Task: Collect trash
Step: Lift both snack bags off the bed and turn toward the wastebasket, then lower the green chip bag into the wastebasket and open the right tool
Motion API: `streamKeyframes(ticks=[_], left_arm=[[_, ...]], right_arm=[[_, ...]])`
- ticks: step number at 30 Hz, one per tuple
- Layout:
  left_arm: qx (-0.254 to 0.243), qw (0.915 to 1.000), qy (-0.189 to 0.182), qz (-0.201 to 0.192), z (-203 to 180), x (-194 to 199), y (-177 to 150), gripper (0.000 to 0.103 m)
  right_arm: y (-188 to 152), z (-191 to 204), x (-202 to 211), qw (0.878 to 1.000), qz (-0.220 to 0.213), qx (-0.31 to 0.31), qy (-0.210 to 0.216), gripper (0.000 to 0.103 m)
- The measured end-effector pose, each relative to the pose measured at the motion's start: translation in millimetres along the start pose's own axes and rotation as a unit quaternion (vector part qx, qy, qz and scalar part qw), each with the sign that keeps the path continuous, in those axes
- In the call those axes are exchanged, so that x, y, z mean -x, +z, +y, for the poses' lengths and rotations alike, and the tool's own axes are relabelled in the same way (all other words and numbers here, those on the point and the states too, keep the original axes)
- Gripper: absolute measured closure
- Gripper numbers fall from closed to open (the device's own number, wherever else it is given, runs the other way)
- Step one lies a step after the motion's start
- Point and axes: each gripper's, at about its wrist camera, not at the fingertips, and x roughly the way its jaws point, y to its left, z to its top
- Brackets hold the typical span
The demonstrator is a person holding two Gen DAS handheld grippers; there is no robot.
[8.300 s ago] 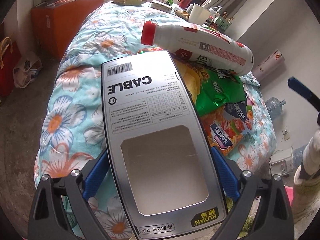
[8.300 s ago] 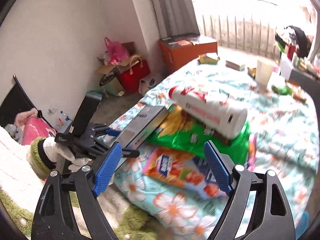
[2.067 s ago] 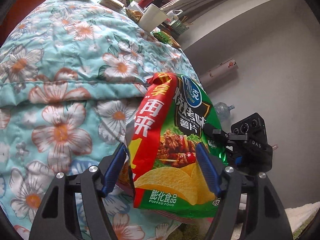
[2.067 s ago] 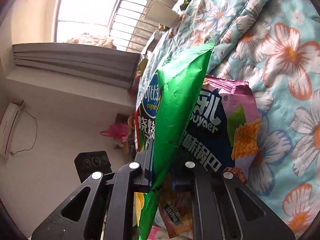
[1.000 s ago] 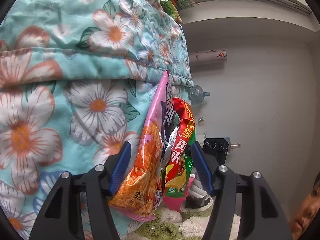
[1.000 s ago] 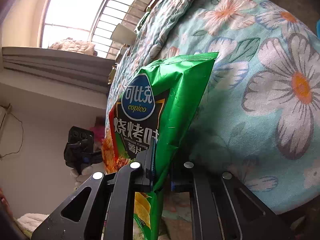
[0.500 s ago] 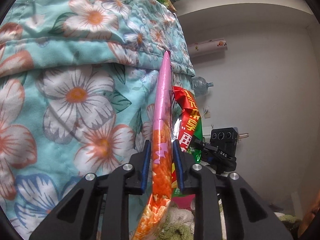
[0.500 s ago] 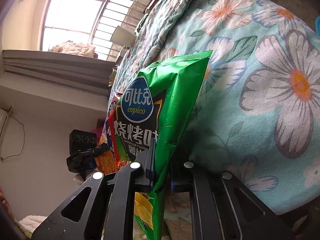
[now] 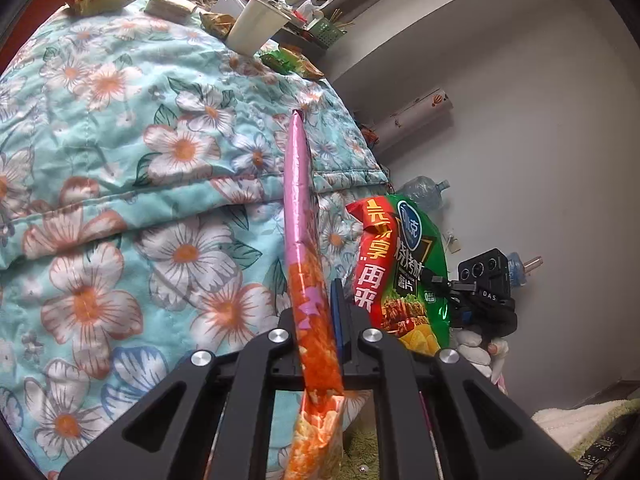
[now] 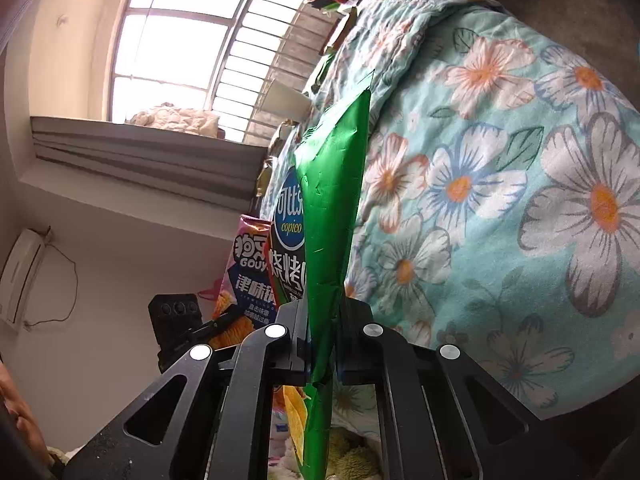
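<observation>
Bedroom: floral quilt (image 9: 132, 168) covers the bed; pale wall and a bright barred window (image 10: 188, 52) behind.
Far end of bed: a white cup (image 9: 258, 24) and small wrappers (image 9: 100, 0) lie on the quilt — likely more trash to gather.
Left gripper (image 9: 316, 336): clamped on the pink-and-orange snack bag (image 9: 302, 240), pinched edge-on so the flat pack stands upright between the pads, its lower end hanging below the jaws.
Right gripper (image 10: 322, 340): squeezed shut on the green chip bag (image 10: 332, 208), also gripped by its thin edge — a sensible hold for limp foil.
Where the trash is: both bags are off the quilt, held side by side at the bed's edge, each visible in the other camera.
Likely reason: one bag per hand clears two pieces in one trip.
Bin: none in view.
</observation>
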Motion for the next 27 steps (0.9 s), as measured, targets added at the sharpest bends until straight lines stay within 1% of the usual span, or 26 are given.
streamKeyframes(ticks=[5, 11, 14, 18, 23, 27], left_arm=[[-0.022, 0.9992, 0.004, -0.033, -18.0, 18.5, 5.7, 0.097], [-0.054, 0.9970, 0.000, -0.055, -55.0, 9.3, 18.7, 0.097], [-0.070, 0.9958, -0.005, -0.058, -73.6, 0.8, 27.6, 0.097], [-0.108, 0.9924, -0.019, -0.057, -104.7, -9.1, 36.0, 0.097], [-0.161, 0.9853, -0.030, -0.048, -151.0, -36.3, 46.8, 0.097], [-0.198, 0.9791, -0.038, -0.029, -191.0, -72.2, 54.8, 0.097]], right_arm=[[3.5, 8.0, 18.3, 0.999, -0.027, 0.011, 0.016, 0.097], [3.4, 14.3, 51.4, 0.997, -0.072, 0.022, 0.030, 0.097], [1.2, 14.9, 72.8, 0.994, -0.100, 0.027, 0.031, 0.097], [-1.4, 9.4, 110.5, 0.989, -0.144, 0.031, 0.028, 0.097], [-1.2, 3.7, 148.7, 0.979, -0.200, 0.030, 0.006, 0.097], [-3.5, -1.3, 178.9, 0.968, -0.248, 0.035, -0.020, 0.097]])
